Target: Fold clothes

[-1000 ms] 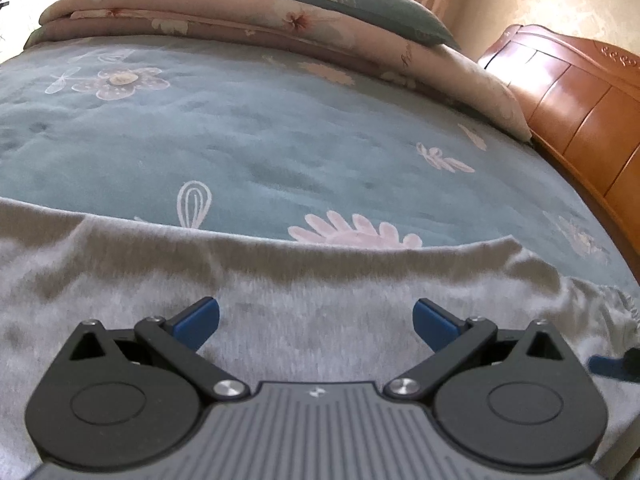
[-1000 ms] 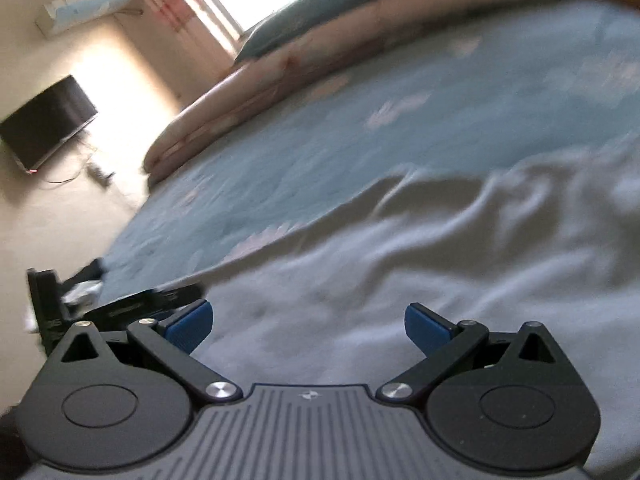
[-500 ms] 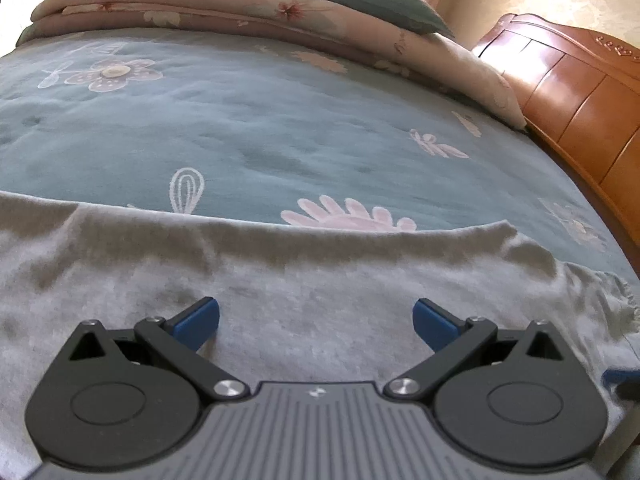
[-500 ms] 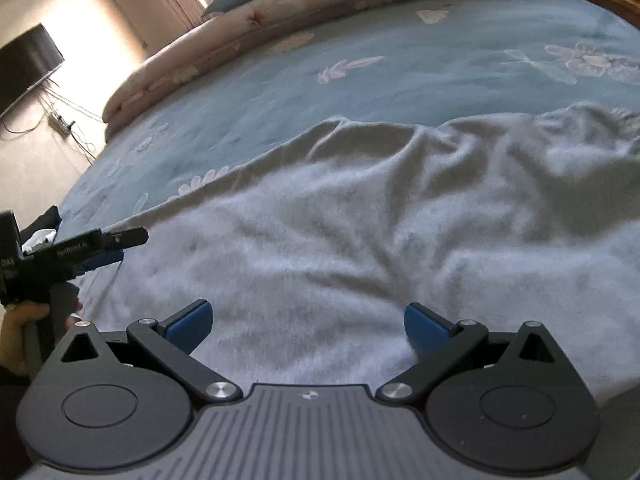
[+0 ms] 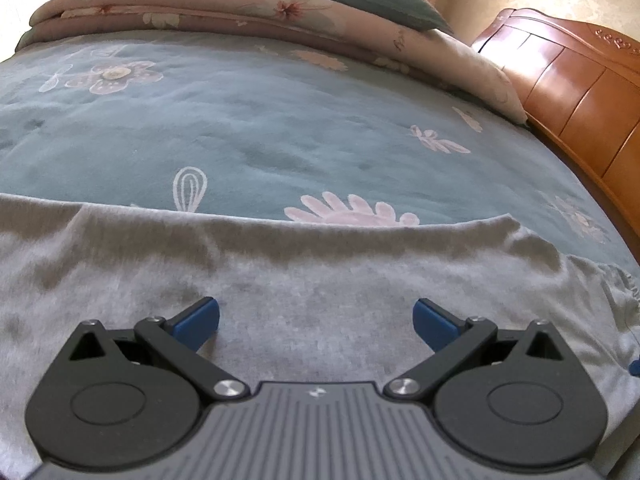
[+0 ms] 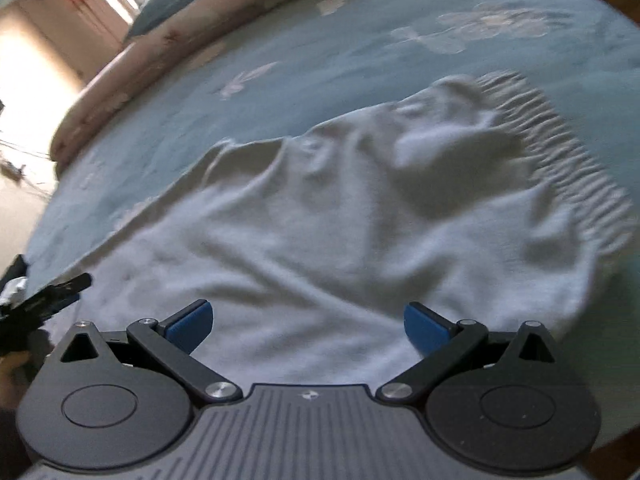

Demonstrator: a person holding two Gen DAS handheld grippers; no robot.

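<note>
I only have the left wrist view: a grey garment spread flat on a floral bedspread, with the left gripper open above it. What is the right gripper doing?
Observer: The right gripper is open, with nothing between its fingers, above the grey garment.
Operator: Is the cloth as flat on that side?
Observer: No. It is rumpled there, with folds bunched beside a gathered ribbed band.
Operator: Any sight of the left gripper from there?
Observer: Yes. The left gripper shows at the picture's left edge, by the garment's edge.
</note>
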